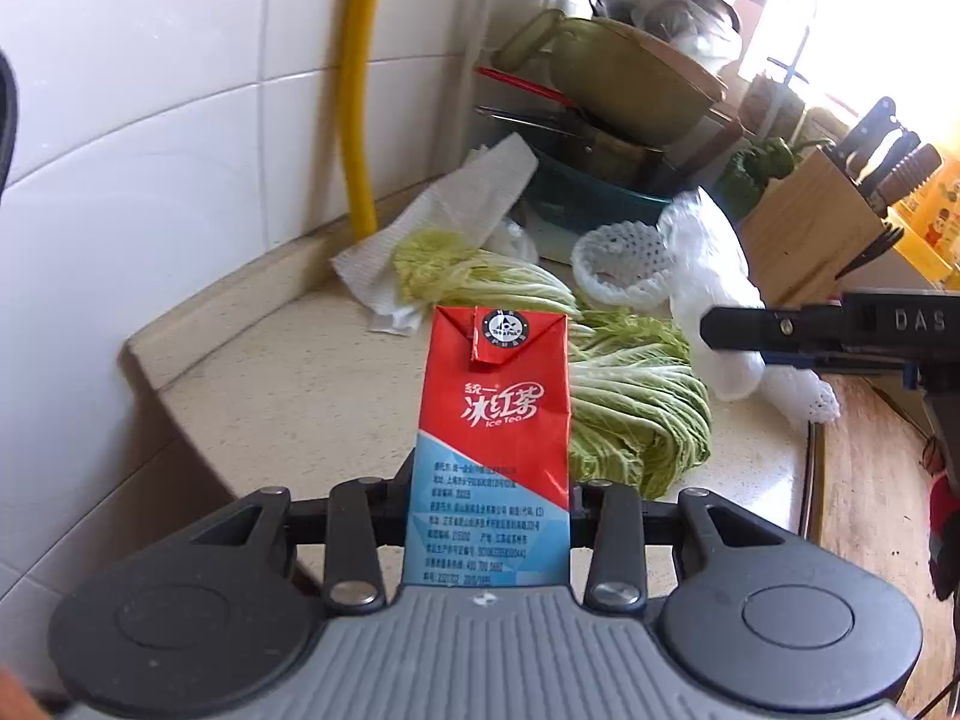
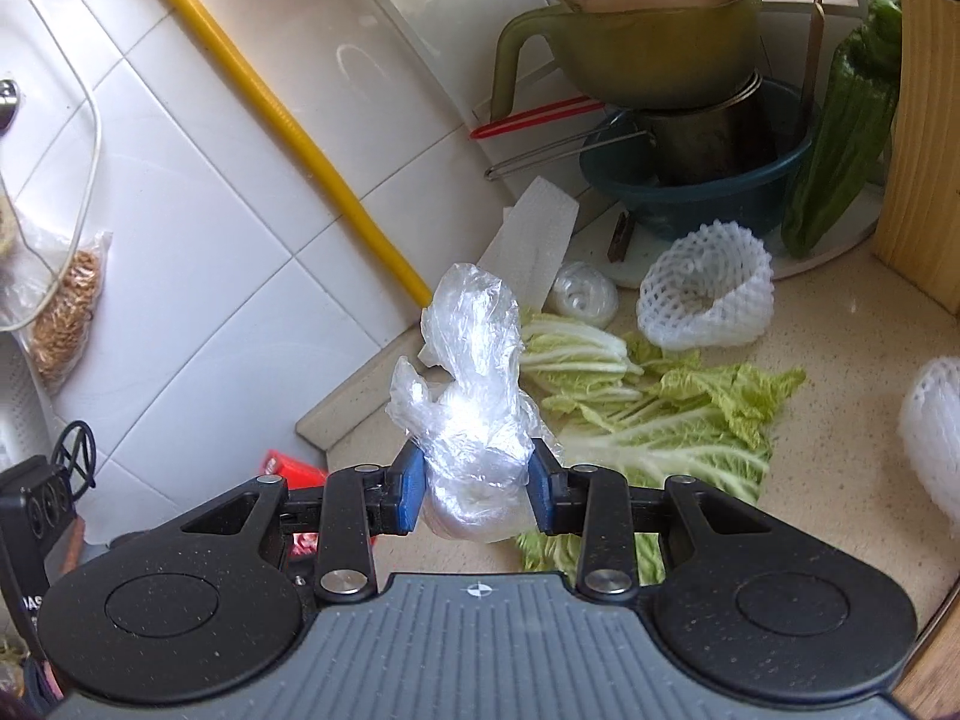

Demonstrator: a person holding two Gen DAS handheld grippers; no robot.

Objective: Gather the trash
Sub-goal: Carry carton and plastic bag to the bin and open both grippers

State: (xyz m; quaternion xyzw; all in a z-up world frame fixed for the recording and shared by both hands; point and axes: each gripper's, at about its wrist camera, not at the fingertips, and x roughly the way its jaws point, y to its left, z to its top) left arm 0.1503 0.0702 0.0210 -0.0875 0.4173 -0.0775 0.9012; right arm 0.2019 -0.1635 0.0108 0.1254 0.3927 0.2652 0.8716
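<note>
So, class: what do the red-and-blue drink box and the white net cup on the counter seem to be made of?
Drink box: probably coated paperboard, going by its folded top flap, sharp creases and glossy print. Net cup: apparently soft foam plastic, matte white, with an open mesh.

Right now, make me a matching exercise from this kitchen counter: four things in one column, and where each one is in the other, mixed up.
Things:
1. ice tea carton
2. crumpled clear plastic bag
3. cabbage leaves
4. knives

Places:
A. lying loose on the counter
B. standing in the wooden block
C. held in the left gripper
D. held in the right gripper

Pairs: 1-C, 2-D, 3-A, 4-B
</note>
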